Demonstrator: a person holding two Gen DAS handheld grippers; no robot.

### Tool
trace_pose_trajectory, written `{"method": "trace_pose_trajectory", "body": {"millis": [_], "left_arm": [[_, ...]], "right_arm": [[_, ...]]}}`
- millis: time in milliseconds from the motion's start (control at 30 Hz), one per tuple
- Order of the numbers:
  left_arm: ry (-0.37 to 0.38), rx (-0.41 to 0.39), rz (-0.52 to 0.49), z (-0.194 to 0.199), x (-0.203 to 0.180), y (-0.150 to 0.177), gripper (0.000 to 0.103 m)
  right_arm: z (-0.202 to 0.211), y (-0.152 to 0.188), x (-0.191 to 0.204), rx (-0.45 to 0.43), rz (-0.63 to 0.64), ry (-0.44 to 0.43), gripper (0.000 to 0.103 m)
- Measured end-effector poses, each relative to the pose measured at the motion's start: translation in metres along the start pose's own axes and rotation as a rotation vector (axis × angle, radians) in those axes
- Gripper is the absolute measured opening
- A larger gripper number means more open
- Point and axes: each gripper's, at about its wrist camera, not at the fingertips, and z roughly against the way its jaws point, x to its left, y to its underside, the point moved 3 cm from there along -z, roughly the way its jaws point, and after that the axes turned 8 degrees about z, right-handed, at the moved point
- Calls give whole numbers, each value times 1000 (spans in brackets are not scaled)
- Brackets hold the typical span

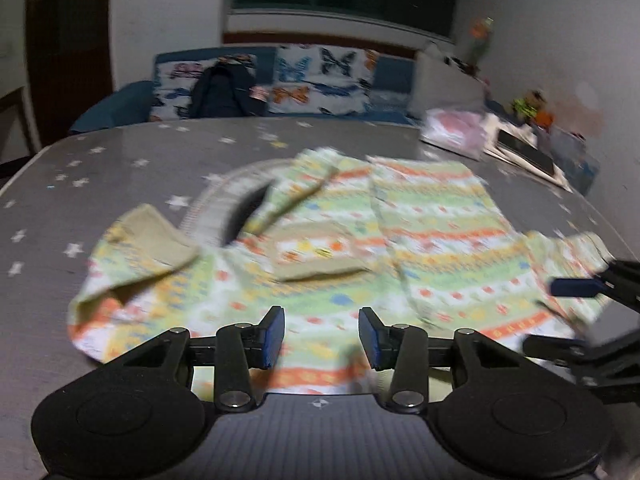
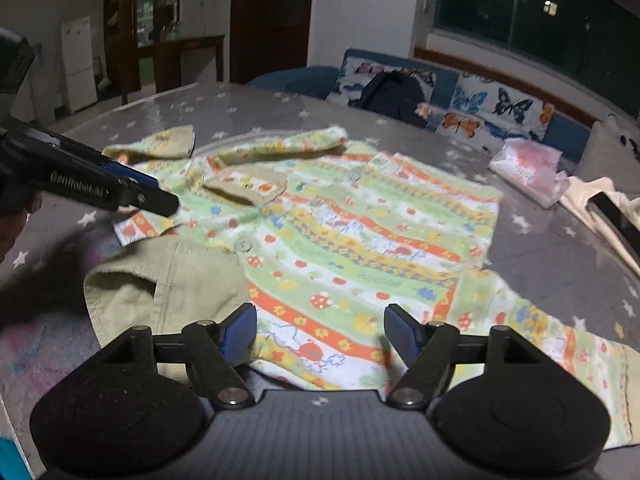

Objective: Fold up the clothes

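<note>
The child's patterned shirt (image 2: 352,236) lies front up and mostly spread on the star-print bench (image 2: 168,108), its beige collar (image 2: 248,188) toward the far left in the right wrist view. By the look of it, folding has barely begun: the body is flat, 1 sleeve (image 2: 560,344) stretches out toward the near right, and no clean fold line shows. The other sleeve end, with its beige cuff (image 2: 160,140), lies turned over near the collar. The right claw (image 2: 320,334) hovers over the near hem, jaws wide and empty. The left claw (image 1: 322,336) is likewise spread, gripping nothing. A pink bag (image 2: 528,172) sits well apart.
</note>
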Motion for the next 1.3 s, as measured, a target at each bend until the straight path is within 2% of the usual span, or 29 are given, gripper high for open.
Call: {"method": "trace_pose_trajectory", "body": {"millis": [100, 167, 400, 500, 667, 733, 900, 1100, 1233, 1300], "left_arm": [[-45, 10, 25, -6, 16, -8, 44], [-47, 19, 31, -13, 18, -14, 44], [48, 75, 20, -57, -8, -40, 44], [84, 116, 24, -80, -19, -52, 44], [98, 161, 27, -117, -33, -69, 47], [104, 157, 26, -127, -35, -76, 51], [116, 147, 23, -152, -38, -93, 52], [62, 100, 112, -169, -14, -114, 52], [-6, 54, 192, -173, 14, -125, 52], [-13, 34, 216, -171, 23, -129, 52]], "right_arm": [[3, 4, -6, -11, -22, 17, 78], [2, 7, -13, -6, -42, 34, 78], [-7, 16, -22, 20, -86, 29, 79], [-12, 17, -22, 23, -85, 19, 82], [-18, 19, -23, 19, -89, 6, 87], [-20, 20, -23, 12, -92, 4, 90], [-22, 23, -23, -9, -92, 10, 98], [-23, 26, -24, -20, -105, 12, 103], [-24, 26, -24, -19, -103, 13, 103], [-24, 26, -24, -18, -103, 13, 103]]}}
